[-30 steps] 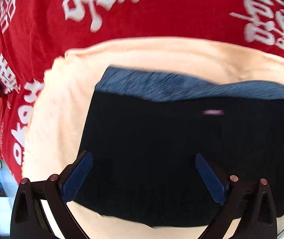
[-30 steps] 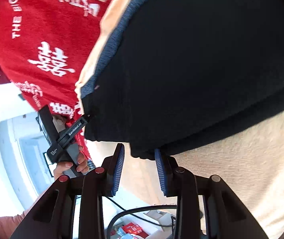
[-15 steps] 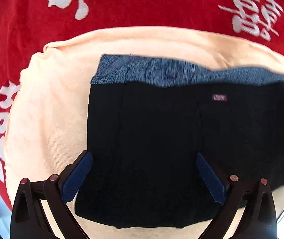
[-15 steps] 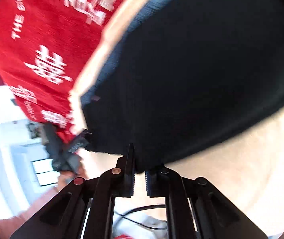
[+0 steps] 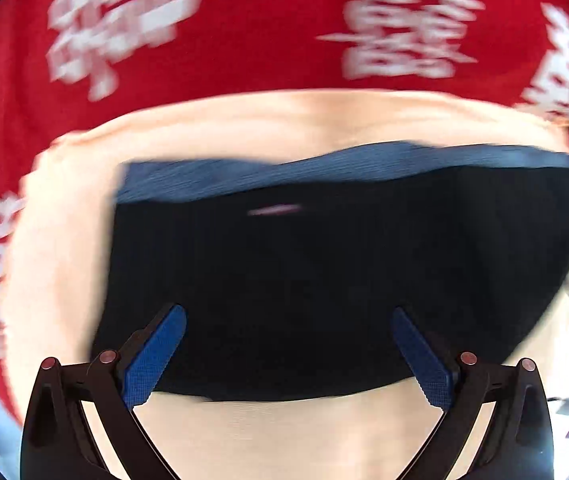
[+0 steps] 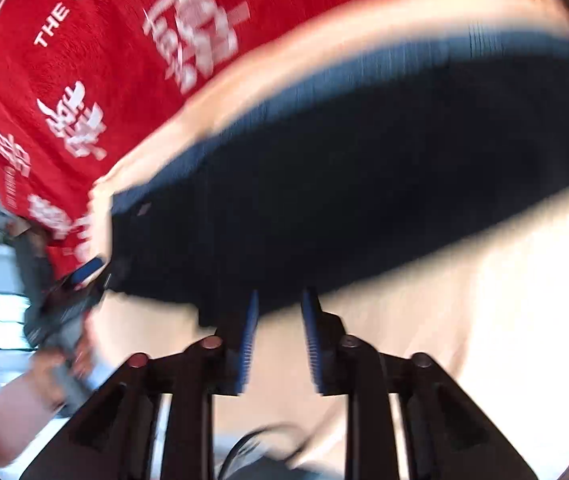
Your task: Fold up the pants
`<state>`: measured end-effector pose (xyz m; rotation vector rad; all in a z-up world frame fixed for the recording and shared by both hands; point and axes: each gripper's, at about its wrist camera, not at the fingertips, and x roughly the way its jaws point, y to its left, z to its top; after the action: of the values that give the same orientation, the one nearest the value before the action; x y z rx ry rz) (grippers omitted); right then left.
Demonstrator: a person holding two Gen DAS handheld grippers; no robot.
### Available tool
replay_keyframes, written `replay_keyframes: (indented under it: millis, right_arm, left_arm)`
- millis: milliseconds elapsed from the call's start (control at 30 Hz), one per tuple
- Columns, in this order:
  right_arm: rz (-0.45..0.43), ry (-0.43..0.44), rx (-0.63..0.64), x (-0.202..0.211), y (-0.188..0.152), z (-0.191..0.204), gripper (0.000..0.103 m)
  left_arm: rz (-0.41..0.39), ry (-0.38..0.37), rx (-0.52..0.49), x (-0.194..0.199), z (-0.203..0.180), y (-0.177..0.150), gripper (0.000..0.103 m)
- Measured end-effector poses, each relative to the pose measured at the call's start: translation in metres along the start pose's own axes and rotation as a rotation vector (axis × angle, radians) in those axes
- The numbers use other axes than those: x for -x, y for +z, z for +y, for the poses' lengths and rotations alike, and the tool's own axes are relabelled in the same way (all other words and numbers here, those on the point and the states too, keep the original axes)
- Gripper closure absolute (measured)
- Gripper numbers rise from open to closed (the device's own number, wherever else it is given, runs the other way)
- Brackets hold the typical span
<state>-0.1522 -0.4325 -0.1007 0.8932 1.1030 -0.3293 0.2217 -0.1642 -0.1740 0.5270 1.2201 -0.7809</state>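
The folded black pants [image 5: 316, 280] with a blue waistband [image 5: 324, 168] lie flat on a peach cloth [image 5: 276, 432]. My left gripper [image 5: 288, 344] is wide open just above the pants' near edge, holding nothing. In the right wrist view the pants [image 6: 344, 200] fill the middle. My right gripper [image 6: 278, 344] stands at their near edge with the jaws partly open and nothing between them. The left gripper's blue pad [image 6: 88, 268] shows at the pants' left corner, with the hand holding it below. Both views are motion blurred.
A red cloth with white characters [image 5: 244, 32] lies under the peach cloth and spreads beyond it; it also shows in the right wrist view [image 6: 124, 60]. A dark cable [image 6: 256, 440] hangs below the table's near edge. A pale room lies at the left.
My right gripper, shut on the pants' edge half a second ago, has opened and let go. Both cameras have shifted; the left gripper stays wide open over the pants.
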Motion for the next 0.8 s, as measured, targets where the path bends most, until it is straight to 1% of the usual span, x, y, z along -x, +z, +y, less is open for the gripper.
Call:
replay_keyframes:
  millis: [67, 100, 133, 167, 200, 233, 300, 367, 400, 433, 500, 567, 600, 633, 667, 700, 733, 767, 800]
  right_arm:
    - [-0.023, -0.065, 0.068, -0.007, 0.016, 0.002, 0.065]
    - [-0.006, -0.127, 0.106, -0.016, 0.015, -0.001, 0.066]
    - [0.04, -0.175, 0.114, -0.026, 0.01, -0.007, 0.066]
    - [0.073, -0.181, 0.104, -0.033, 0.005, -0.012, 0.065]
    - [0.018, -0.146, 0.105, -0.026, -0.004, -0.017, 0.066]
    - [0.008, -0.134, 0.104, -0.021, -0.009, -0.02, 0.066]
    - [0.044, -0.119, 0.08, -0.016, -0.011, -0.024, 0.066]
    - [0.059, -0.083, 0.04, -0.009, -0.001, -0.027, 0.065]
    - [0.038, -0.059, 0.036, -0.007, 0.009, -0.025, 0.065]
    - [0.011, -0.046, 0.046, -0.006, 0.019, -0.023, 0.065]
    - [-0.021, -0.032, 0.064, -0.013, 0.048, -0.014, 0.063]
    - [-0.021, 0.006, 0.049, -0.03, 0.074, -0.005, 0.062]
    - [-0.024, 0.017, 0.043, -0.038, 0.084, -0.003, 0.062]
    - [-0.018, 0.008, 0.05, -0.044, 0.089, 0.0, 0.062]
    - [0.003, -0.033, 0.069, -0.059, 0.097, 0.001, 0.062]
    - [0.011, -0.079, 0.086, -0.069, 0.102, 0.003, 0.063]
    - [-0.001, -0.112, 0.106, -0.078, 0.108, 0.004, 0.063]
    - [-0.027, -0.116, 0.117, -0.08, 0.114, -0.001, 0.067]
    - [-0.059, -0.149, 0.126, -0.078, 0.119, -0.005, 0.067]
  left_arm:
    - [0.006, -0.074, 0.011, -0.011, -0.034, 0.005, 0.0]
    - [0.015, -0.095, 0.024, -0.021, -0.053, 0.008, 0.0]
    - [0.026, -0.106, 0.027, -0.029, -0.067, 0.007, 0.0]
    - [0.039, -0.102, 0.018, -0.035, -0.084, 0.004, 0.0]
    - [0.064, -0.064, -0.015, -0.048, -0.095, -0.003, 0.0]
    - [0.085, -0.034, -0.04, -0.059, -0.092, -0.004, 0.0]
    - [0.049, -0.079, -0.004, -0.059, -0.081, -0.017, 0.0]
    - [0.113, -0.105, 0.014, -0.06, -0.07, -0.012, 0.0]
    - [0.126, -0.1, 0.021, -0.057, -0.067, -0.007, 0.0]
    - [0.114, -0.087, 0.022, -0.053, -0.067, 0.002, 0.0]
    - [0.039, -0.063, 0.009, -0.045, -0.06, 0.026, 0.0]
    - [-0.016, -0.033, 0.026, -0.049, -0.056, 0.056, 0.0]
    - [-0.027, -0.022, 0.044, -0.056, -0.054, 0.068, 0.0]
    - [-0.031, -0.019, 0.056, -0.062, -0.055, 0.077, 0.0]
    - [-0.036, -0.009, 0.064, -0.071, -0.055, 0.086, 0.0]
    - [-0.038, 0.026, 0.064, -0.085, -0.055, 0.093, 0.0]
    - [-0.032, 0.054, 0.065, -0.097, -0.045, 0.097, 0.0]
    - [-0.021, 0.063, 0.076, -0.107, -0.042, 0.099, 0.0]
    - [-0.029, 0.043, 0.11, -0.115, -0.031, 0.099, 0.0]
